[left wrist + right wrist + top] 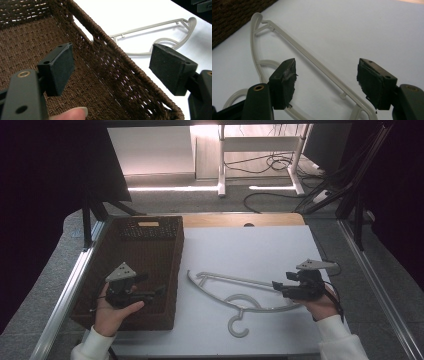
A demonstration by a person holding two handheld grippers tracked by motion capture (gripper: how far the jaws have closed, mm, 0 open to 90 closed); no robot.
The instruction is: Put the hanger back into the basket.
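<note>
hanger out on the counter, basket waiting beside it

the pale grey plastic clothes hanger (pixel 239 296) lies flat on the white counter (pixel 250 250), just right of the dark brown woven wicker basket (pixel 150 251). right gripper (pixel 280 286) has its fingers wide open astride the hanger's straight bar, empty, probably lining up a grab. left gripper (pixel 156 291) is wide open too, straddling the basket's near wall, maybe to steady it.

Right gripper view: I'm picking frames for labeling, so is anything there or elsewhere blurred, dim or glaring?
Right gripper view: hanger fairly sharp, near pads soft. Left gripper view: basket weave sharp, white table washed out. High view: dark sides, bright glare on the floor behind.
</note>
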